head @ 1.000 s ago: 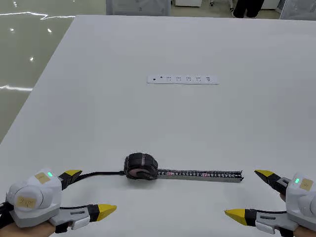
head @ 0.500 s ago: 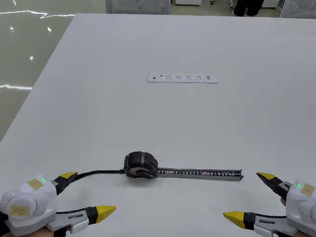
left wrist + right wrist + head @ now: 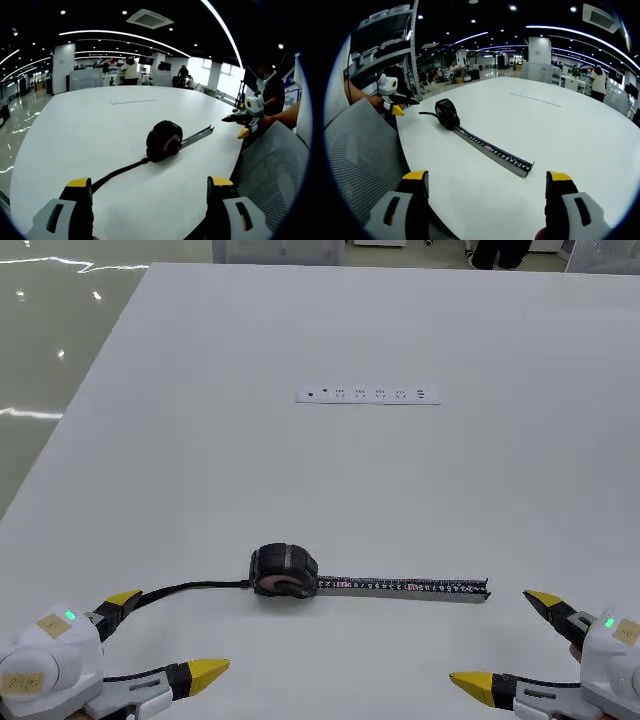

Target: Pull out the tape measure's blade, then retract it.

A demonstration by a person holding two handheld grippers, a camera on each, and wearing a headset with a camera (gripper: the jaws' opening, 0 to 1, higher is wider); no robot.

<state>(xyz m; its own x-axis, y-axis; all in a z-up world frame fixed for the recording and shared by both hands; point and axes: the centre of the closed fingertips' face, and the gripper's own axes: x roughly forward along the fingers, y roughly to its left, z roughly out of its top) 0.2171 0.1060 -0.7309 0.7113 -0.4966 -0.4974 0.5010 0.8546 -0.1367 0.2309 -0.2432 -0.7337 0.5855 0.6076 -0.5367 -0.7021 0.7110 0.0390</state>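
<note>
Evidently the blade (image 3: 405, 588) is already drawn out of the tape measure (image 3: 284, 572), which is laid near the front edge of the desk (image 3: 300, 470), its strap (image 3: 190, 589) trailed leftward. Retraction is judged to be the step in hand. The fingers of the left gripper (image 3: 167, 635) and right gripper (image 3: 507, 638) are spread wide, nothing gripped, apart from the tape; next, the case would need to be steadied and its lock released.

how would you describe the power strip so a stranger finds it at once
Start at the big white table and look beyond the black tape measure lying near its front edge. The power strip lies farther back, a flat, pale bar with small dark sockets.
</note>
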